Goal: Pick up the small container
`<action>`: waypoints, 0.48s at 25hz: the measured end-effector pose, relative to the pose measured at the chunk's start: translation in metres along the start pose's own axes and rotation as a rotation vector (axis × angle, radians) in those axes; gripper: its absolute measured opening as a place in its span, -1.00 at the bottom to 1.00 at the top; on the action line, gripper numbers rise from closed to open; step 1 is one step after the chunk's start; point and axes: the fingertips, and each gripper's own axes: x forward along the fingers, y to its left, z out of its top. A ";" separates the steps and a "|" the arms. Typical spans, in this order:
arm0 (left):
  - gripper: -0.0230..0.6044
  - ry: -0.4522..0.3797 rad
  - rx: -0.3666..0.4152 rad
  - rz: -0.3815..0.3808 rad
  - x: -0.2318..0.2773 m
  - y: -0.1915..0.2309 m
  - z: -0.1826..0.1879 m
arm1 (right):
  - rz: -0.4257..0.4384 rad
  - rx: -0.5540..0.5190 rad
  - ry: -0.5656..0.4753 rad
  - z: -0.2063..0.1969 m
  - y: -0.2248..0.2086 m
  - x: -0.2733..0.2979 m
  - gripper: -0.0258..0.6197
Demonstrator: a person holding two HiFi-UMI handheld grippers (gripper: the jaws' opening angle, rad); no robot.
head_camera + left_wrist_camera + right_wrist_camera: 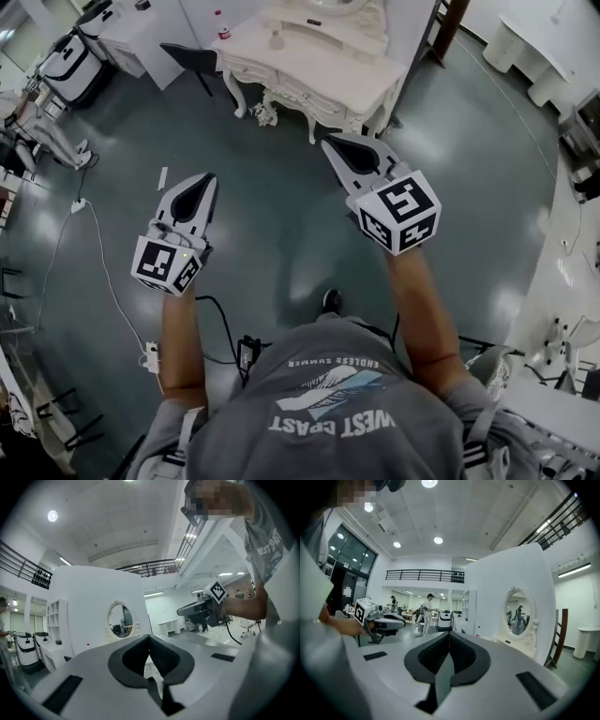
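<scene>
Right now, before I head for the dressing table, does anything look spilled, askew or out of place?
Nothing looks spilled or damaged. Only a white cable trails loose across the floor on the person's left; the dressing table stands upright.

We get bright, even indoor light from round ceiling lamps (438, 540) and strip lights (574, 570) overhead. The glossy floor (281, 206) throws pale glare patches; shadows are soft. Both gripper views are fisheye w/ black corners, straight lines bowing near the edges. Left tongs (150, 638) and right tongs (449, 634) sit close to the lens and look slightly soft; bkgd is reasonably sharp.
</scene>
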 end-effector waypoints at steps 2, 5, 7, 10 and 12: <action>-0.88 0.006 0.004 0.020 0.013 0.002 0.000 | 0.022 0.003 -0.007 -0.001 -0.015 0.008 -0.84; -0.88 0.017 0.014 0.045 0.032 0.006 0.000 | 0.047 0.008 -0.012 -0.004 -0.037 0.017 -0.84; -0.88 0.025 0.018 0.058 0.045 0.008 0.001 | 0.060 0.013 -0.015 -0.005 -0.052 0.022 -0.84; -0.88 0.033 0.018 0.069 0.064 0.010 0.003 | 0.072 0.021 -0.022 -0.005 -0.072 0.029 -0.84; -0.88 0.037 0.021 0.067 0.076 0.011 0.004 | 0.074 0.026 -0.028 -0.004 -0.085 0.033 -0.84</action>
